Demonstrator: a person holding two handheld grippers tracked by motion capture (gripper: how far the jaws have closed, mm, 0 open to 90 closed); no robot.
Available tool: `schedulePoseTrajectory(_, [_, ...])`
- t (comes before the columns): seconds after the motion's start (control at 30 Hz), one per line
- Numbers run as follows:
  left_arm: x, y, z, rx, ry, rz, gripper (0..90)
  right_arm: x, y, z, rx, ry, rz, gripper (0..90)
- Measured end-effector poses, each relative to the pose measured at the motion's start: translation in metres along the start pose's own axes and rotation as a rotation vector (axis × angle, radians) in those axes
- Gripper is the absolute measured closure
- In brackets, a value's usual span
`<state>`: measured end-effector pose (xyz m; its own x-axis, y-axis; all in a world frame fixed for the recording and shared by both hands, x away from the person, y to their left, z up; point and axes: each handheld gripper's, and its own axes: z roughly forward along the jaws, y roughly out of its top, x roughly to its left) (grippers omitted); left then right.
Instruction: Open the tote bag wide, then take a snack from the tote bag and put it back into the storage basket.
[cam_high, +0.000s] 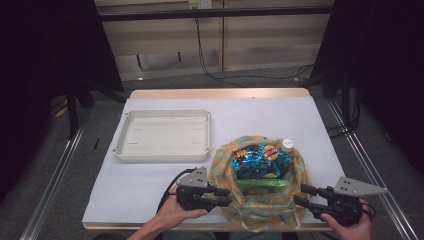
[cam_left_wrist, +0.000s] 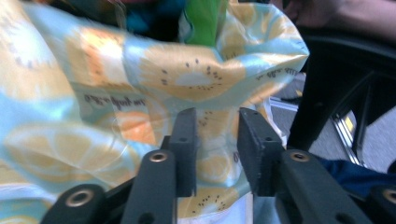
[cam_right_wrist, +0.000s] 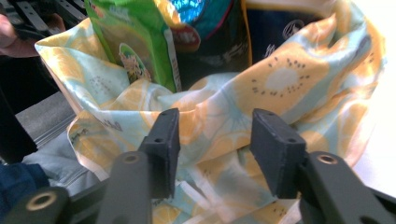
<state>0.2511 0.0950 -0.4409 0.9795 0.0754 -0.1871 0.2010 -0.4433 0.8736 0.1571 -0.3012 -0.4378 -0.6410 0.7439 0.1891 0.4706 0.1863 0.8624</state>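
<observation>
The soft cloth bag printed with yellow citrus slices on pale blue (cam_high: 260, 202) sits at the near edge of the white-covered table (cam_high: 150, 185), right in front of you, its mouth slumped open so the contents show: a flat green snack packet (cam_high: 261, 184) standing against the near wall, a shiny blue foil packet (cam_high: 257, 161) behind it, and a small white round lid (cam_high: 287, 144) at the far rim. You hold your left gripper (cam_high: 225, 196) at the bag's left side and your right gripper (cam_high: 303, 195) at its right side, which looks like a set-up for taking the fabric from both flanks at once. In the left gripper view the fingers (cam_left_wrist: 187, 140) stand parted with cloth bulging just ahead of them, nothing pinched; in the right gripper view the fingers (cam_right_wrist: 164, 140) are spread wider, released, the rumpled near wall lying between and beyond them. The empty cream plastic tray (cam_high: 165, 152) waits well apart to the far left, probably as the place for the packets.
</observation>
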Motion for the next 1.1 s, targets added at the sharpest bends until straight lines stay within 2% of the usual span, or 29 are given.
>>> schedulePoseTrajectory(0.07, [0.0,0.001,-0.004,-0.012,-0.001,-0.004,66.2,0.0,0.001,-0.002,-0.011,-0.008,-0.001,49.5])
schedulePoseTrajectory(0.1, [0.0,0.002,-0.007,-0.026,0.007,-0.006,66.4,-0.001,0.003,-0.005,-0.038,-0.015,0.005,47.2])
schedulePoseTrajectory(0.13, [0.002,0.004,-0.011,-0.066,0.002,-0.017,67.5,-0.002,0.004,-0.007,-0.05,-0.017,0.009,46.7])
schedulePoseTrajectory(0.2, [0.003,0.006,-0.013,-0.076,0.011,-0.013,71.4,-0.004,0.006,-0.009,-0.06,-0.025,0.02,45.0])
schedulePoseTrajectory(0.23, [0.004,0.011,-0.016,-0.107,0.016,-0.015,73.3,-0.004,0.007,-0.011,-0.069,-0.031,0.024,44.9])
schedulePoseTrajectory(0.27, [0.004,0.011,-0.016,-0.107,0.016,-0.015,74.1,-0.004,0.007,-0.011,-0.069,-0.031,0.024,44.9])
schedulePoseTrajectory(0.3, [0.005,0.014,-0.018,-0.12,0.031,-0.011,74.2,-0.006,0.008,-0.014,-0.085,-0.041,0.028,44.6])
schedulePoseTrajectory(0.4, [0.008,0.024,-0.02,-0.165,0.033,-0.002,73.6,-0.008,0.009,-0.014,-0.079,-0.043,0.032,44.2])
schedulePoseTrajectory(0.47, [0.007,0.035,-0.021,-0.18,0.045,0.011,71.5,-0.007,0.008,-0.014,-0.082,-0.04,0.038,43.7])
schedulePoseTrajectory(0.57, [0.005,0.042,-0.018,-0.199,0.049,0.021,67.8,-0.005,0.009,-0.013,-0.084,-0.038,0.033,41.9])
schedulePoseTrajectory(0.6, [0.005,0.044,-0.018,-0.186,0.06,0.03,67.0,-0.004,0.009,-0.013,-0.091,-0.038,0.033,40.2])
schedulePoseTrajectory(0.63, [0.005,0.046,-0.016,-0.197,0.059,0.03,66.0,-0.004,0.01,-0.014,-0.094,-0.037,0.03,39.4])
schedulePoseTrajectory(0.8, [0.007,0.052,-0.01,-0.187,0.066,0.03,61.8,-0.003,0.01,-0.012,-0.1,-0.027,0.025,33.8])
schedulePoseTrajectory(0.83, [0.007,0.053,-0.008,-0.2,0.061,0.029,61.2,-0.003,0.009,-0.012,-0.099,-0.027,0.023,31.1])
schedulePoseTrajectory(0.97, [0.008,0.061,0.001,-0.179,0.061,0.054,59.1,-0.001,0.009,-0.01,-0.108,-0.045,0.027,19.9])
schedulePoseTrajectory(1.03, [0.008,0.063,0.005,-0.175,0.06,0.063,59.2,-0.001,0.008,-0.01,-0.104,-0.052,0.029,19.3])
schedulePoseTrajectory(1.07, [0.008,0.065,0.007,-0.154,0.082,0.071,60.2,-0.002,0.008,-0.01,-0.106,-0.049,0.028,19.5])
schedulePoseTrajectory(1.1, [0.01,0.065,0.01,-0.165,0.065,0.064,61.4,-0.001,0.007,-0.01,-0.107,-0.051,0.033,19.2])
